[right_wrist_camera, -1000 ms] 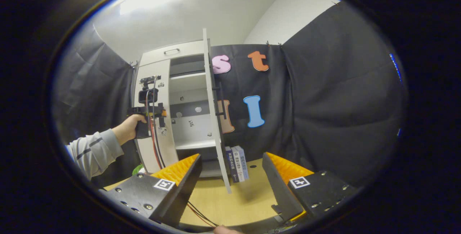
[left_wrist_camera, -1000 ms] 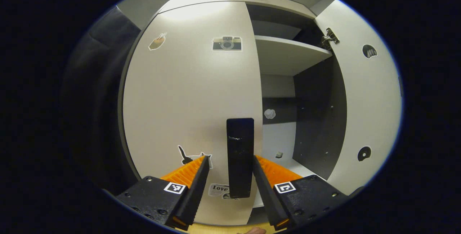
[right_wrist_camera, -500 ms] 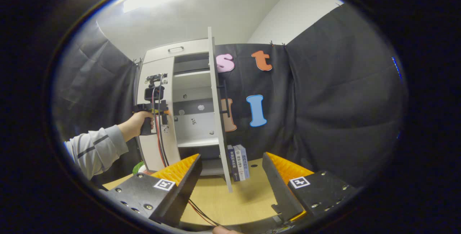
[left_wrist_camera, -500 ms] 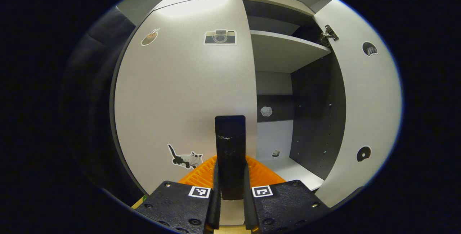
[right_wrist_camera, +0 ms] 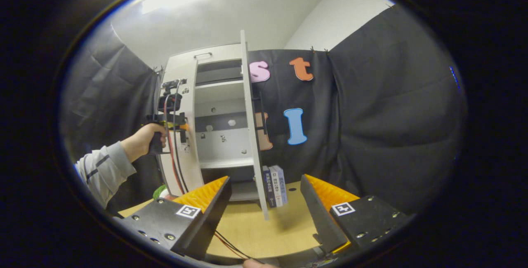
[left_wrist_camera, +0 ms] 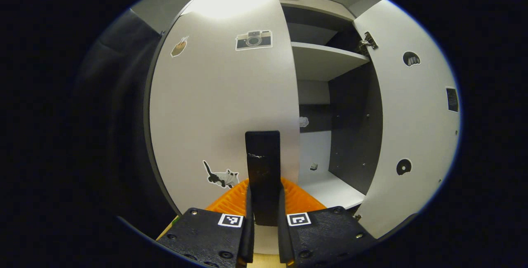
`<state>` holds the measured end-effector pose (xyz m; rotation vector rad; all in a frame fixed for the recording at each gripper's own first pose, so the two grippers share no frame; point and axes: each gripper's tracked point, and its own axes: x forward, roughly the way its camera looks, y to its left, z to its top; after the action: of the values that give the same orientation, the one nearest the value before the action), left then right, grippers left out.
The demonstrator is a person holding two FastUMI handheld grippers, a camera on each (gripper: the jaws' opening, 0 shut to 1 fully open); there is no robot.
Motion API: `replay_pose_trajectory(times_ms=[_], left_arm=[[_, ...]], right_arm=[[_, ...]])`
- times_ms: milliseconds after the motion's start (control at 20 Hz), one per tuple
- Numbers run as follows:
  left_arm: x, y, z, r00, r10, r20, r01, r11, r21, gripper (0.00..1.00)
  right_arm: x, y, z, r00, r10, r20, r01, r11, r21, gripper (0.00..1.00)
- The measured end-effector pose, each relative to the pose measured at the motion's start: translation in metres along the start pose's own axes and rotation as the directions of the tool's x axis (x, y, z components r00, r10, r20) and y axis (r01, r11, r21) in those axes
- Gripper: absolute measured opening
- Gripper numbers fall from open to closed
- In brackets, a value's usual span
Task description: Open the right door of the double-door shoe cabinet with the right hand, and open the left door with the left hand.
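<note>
Cabinet (right_wrist_camera: 214,107), white, double-door, standing on a wooden tabletop (right_wrist_camera: 264,226) against the black cloth wall. Left door (left_wrist_camera: 222,103): flat white panel, nearly shut, perhaps just off its frame, carrying a camera sticker (left_wrist_camera: 253,39) near the top and a cat sticker (left_wrist_camera: 222,176) low down; a dark upright handle (left_wrist_camera: 262,165) sits at its free edge. Left gripper (left_wrist_camera: 264,218): clamped on that handle, both fingers pressing its sides low down; in the right gripper view a hand (right_wrist_camera: 146,138) holds this tool against the door front. Interior: pale shelf (left_wrist_camera: 326,57) above, a lower board beneath, dark side wall, no shoes seen. Right door (left_wrist_camera: 406,115): swung wide, inner face and top hinge (left_wrist_camera: 366,40) showing; in the right gripper view it stands edge-on. Books (right_wrist_camera: 275,185): a few upright on the tabletop just beside that door's foot. Right gripper (right_wrist_camera: 264,202): jaws spread wide, holding nothing, well back from the cabinet. Handling, as judged: rigid board, light, hinge-guided; the handle is stiff and smooth, so a firm pinch mid-handle and a pull along the door's arc should serve. A straight tug risks sliding off the handle or shifting the cabinet.
</note>
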<state>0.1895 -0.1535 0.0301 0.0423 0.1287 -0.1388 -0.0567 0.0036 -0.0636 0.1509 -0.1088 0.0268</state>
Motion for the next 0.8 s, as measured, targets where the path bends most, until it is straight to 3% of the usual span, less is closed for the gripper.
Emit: replay_pose_trajectory(times_ms=[550, 800], left_arm=[[-0.069, 0.029, -0.003, 0.997, -0.073, 0.018, 0.072, 0.997, 0.037, 0.24], [-0.093, 0.048, -0.006, 0.997, -0.069, 0.026, 0.068, 0.996, 0.061, 0.24]], right_arm=[[0.004, 0.024, -0.005, 1.000, 0.016, -0.015, -0.017, 1.000, -0.022, 0.99], [0.008, 0.032, -0.007, 0.999, 0.022, -0.023, -0.023, 1.000, -0.012, 0.99]])
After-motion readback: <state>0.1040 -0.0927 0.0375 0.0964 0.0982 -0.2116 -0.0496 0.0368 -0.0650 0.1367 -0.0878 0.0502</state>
